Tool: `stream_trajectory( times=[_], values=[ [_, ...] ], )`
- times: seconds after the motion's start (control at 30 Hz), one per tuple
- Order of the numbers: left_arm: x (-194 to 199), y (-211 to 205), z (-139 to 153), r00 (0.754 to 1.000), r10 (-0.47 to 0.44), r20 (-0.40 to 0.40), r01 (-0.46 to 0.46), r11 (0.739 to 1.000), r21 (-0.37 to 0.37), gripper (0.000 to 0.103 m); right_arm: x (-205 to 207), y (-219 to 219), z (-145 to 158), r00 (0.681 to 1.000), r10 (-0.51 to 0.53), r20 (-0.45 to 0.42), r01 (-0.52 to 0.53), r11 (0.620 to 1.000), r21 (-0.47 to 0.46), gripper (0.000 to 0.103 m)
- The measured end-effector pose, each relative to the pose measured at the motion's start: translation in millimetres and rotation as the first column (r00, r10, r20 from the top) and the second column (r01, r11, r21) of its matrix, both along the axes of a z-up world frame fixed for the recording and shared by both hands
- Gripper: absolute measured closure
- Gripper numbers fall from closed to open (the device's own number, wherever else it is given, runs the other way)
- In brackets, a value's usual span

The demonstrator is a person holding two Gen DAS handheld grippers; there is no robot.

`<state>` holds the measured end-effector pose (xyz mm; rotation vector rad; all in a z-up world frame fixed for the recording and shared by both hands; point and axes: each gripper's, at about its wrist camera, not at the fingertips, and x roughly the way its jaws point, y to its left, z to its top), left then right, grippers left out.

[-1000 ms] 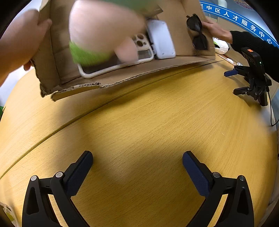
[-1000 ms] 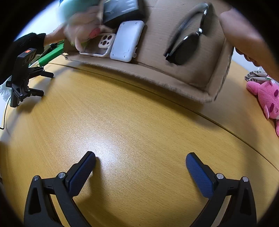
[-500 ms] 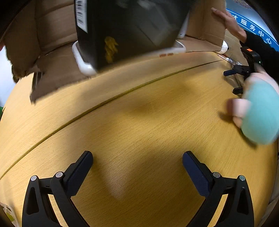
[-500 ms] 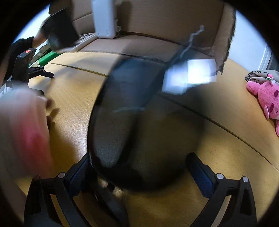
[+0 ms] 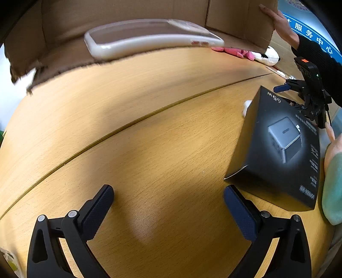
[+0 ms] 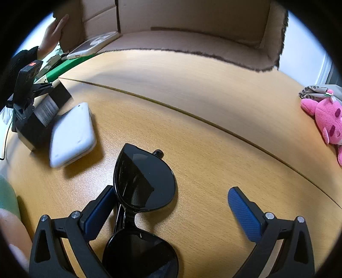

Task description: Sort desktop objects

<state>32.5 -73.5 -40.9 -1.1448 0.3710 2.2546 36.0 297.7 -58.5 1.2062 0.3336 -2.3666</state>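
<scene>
One pair of sunglasses [image 6: 145, 188] flat on the table [image 6: 213, 136], against the right gripper's [image 6: 171, 213] left finger. One white pack [image 6: 72, 134] and one black box [image 5: 277, 149] beyond. One phone [image 5: 149, 36], blurred, perhaps sliding from the tipped carton [image 5: 128, 12]. Both grippers, left [image 5: 168, 211] too, spread wide, empty.

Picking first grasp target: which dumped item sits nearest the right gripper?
The black sunglasses, lying against the right gripper's left finger. The white power bank and black charger box lie farther off.
</scene>
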Motion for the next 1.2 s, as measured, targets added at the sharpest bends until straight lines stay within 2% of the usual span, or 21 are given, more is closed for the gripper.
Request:
stream_trajectory(
  times=[1.2],
  values=[
    [2.0,-4.8,5.7,1.000,-0.001,0.003,0.001,1.000,0.001,0.000,1.8,-1.7,0.9,1.000,-0.001,-0.001,0.001,1.000,0.000,0.000]
  ],
)
